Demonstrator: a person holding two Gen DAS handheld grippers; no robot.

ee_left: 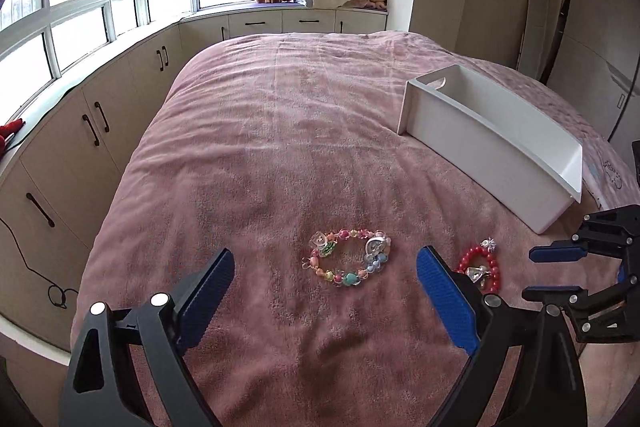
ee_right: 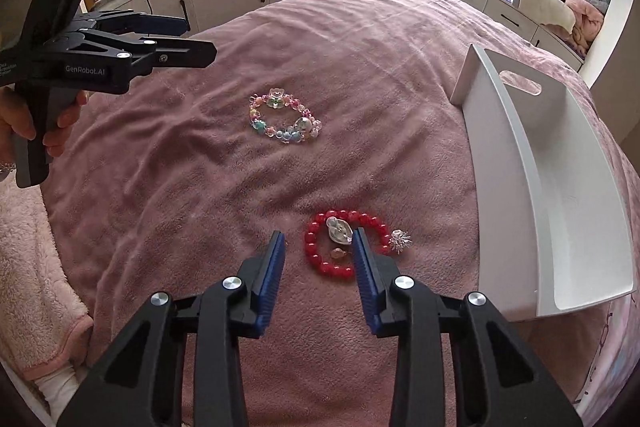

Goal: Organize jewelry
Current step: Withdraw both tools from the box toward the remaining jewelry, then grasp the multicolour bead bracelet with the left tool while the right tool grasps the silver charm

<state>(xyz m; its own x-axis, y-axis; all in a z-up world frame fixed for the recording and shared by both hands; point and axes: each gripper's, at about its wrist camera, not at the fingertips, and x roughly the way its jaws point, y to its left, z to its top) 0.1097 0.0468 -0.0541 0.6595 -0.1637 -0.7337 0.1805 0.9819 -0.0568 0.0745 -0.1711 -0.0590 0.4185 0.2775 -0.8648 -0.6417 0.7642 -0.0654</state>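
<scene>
Blue-padded, the black left gripper (ee_left: 325, 269) stands wide open and holds nothing; the pastel multicoloured bead bracelet (ee_left: 346, 262) lies on the pink plush blanket (ee_left: 280, 131) just ahead, between its fingers; the black right gripper (ee_right: 319, 243) is half open and empty above the red glossy bead bracelet with silver charms (ee_right: 349, 243), which lies near the white plastic rectangular bin (ee_right: 532, 179); the left gripper's body reads "GenRobot.AI".
</scene>
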